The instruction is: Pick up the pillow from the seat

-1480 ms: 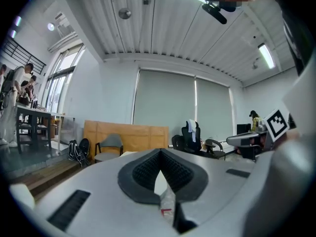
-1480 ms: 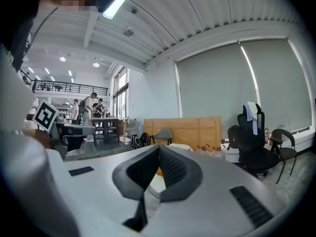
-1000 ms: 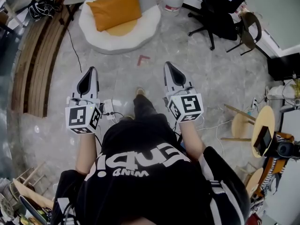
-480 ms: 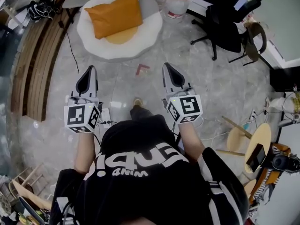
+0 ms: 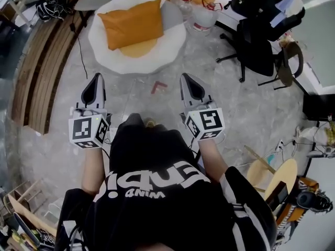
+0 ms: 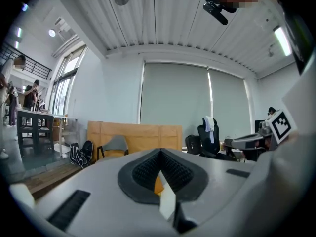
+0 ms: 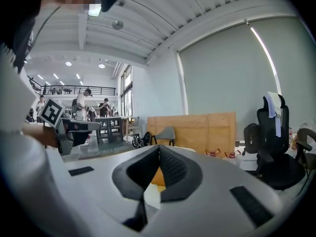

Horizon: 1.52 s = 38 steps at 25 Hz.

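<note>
Seat (image 5: 174, 37) closer than before, orange pillow (image 5: 131, 24) lying on it

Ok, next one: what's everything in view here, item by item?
pillow: one, orange, lying on the seat
seat: one, white and round, on the floor ahead
cushion: one, yellow, under the pillow
jugs: two, clear with red handles, behind the seat
office chair: one, black, right of the seat
bench: one, slatted wood, far left
floor mark: one, red, between grippers and seat
left gripper: grey, shut, empty, pointing toward the seat
right gripper: grey, shut, empty, pointing toward the seat
shirt: black, on the person
</note>
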Tool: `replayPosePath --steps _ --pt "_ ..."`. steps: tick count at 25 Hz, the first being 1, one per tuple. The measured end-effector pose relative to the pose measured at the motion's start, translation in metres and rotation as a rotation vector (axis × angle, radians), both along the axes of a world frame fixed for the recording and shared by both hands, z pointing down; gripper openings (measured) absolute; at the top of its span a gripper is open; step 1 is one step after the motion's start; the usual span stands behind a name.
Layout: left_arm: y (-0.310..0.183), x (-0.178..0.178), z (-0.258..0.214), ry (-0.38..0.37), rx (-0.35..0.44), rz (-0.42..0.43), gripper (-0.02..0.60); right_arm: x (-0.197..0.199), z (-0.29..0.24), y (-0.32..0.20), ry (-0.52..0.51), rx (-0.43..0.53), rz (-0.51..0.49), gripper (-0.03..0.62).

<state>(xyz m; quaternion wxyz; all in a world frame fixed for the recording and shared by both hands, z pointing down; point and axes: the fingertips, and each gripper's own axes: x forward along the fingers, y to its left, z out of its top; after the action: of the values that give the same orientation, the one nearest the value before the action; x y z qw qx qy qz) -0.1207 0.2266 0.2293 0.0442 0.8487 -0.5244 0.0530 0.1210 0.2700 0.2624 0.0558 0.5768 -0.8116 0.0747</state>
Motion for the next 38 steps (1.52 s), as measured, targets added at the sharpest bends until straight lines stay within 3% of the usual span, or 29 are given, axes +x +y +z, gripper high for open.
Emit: replayPosePath --steps 5,13,28,33,38 --pt "-0.032 0.001 0.004 -0.029 0.007 -0.021 0.009 0.005 0.007 -0.033 -0.007 -0.003 -0.005 0.021" --pt "-0.103 0.001 0.009 -0.016 0.011 -0.011 0.009 0.008 0.014 -0.095 -0.007 -0.005 0.021 0.021" --pt "-0.296 -0.01 0.002 -0.007 -0.012 0.034 0.009 -0.021 0.003 -0.294 -0.001 0.001 0.005 0.021" --pt "-0.349 -0.025 0.01 0.013 -0.043 0.037 0.009 -0.045 0.002 -0.347 0.008 -0.011 -0.02 0.021" --pt "-0.389 -0.028 0.012 0.034 -0.043 0.04 0.009 -0.045 0.001 -0.384 0.028 -0.014 0.005 0.021"
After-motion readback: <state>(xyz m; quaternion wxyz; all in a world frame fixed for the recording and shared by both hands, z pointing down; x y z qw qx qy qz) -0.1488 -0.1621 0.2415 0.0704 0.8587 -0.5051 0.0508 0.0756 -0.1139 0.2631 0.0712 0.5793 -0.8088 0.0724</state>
